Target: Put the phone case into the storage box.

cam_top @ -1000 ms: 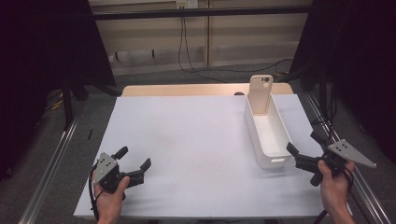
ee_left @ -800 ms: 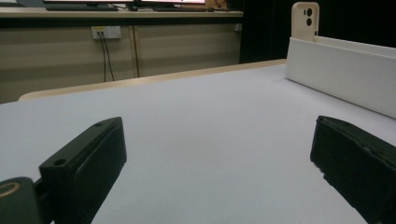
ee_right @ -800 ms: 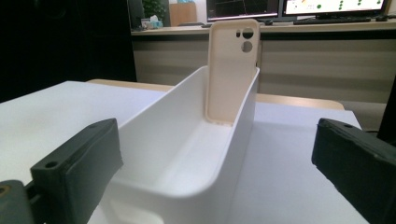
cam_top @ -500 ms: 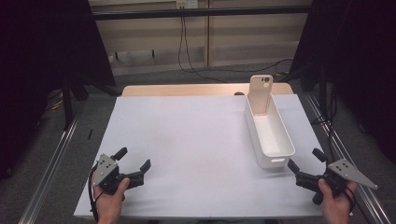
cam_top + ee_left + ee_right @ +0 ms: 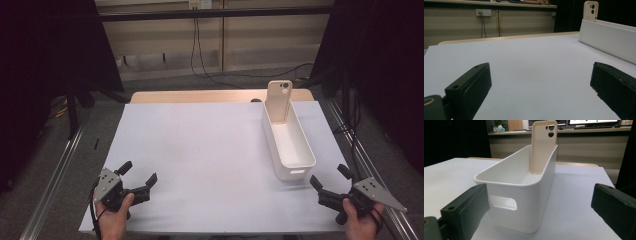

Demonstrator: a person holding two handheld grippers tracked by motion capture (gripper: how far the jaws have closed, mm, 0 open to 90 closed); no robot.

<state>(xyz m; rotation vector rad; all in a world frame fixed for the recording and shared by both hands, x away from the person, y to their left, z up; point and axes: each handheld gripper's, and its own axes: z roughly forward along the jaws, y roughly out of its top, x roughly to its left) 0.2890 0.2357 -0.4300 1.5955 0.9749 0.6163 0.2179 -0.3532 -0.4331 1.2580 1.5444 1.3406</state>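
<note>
A beige phone case (image 5: 278, 101) stands upright at the far end of a long white plastic bin (image 5: 289, 142), leaning against its far wall with the camera cut-outs at the top; in the right gripper view the case (image 5: 543, 146) rises well above the bin's rim (image 5: 506, 183). The bin rests on the right half of a white sheet covering the bench (image 5: 200, 150), its handle slot facing the near edge. The right claw (image 5: 331, 180) lies just beside the bin's near end, jaws spread wide and holding nothing. The left claw (image 5: 139, 174) sits at the near left corner of the bench, well apart from the bin, jaws likewise spread and empty.
</note>
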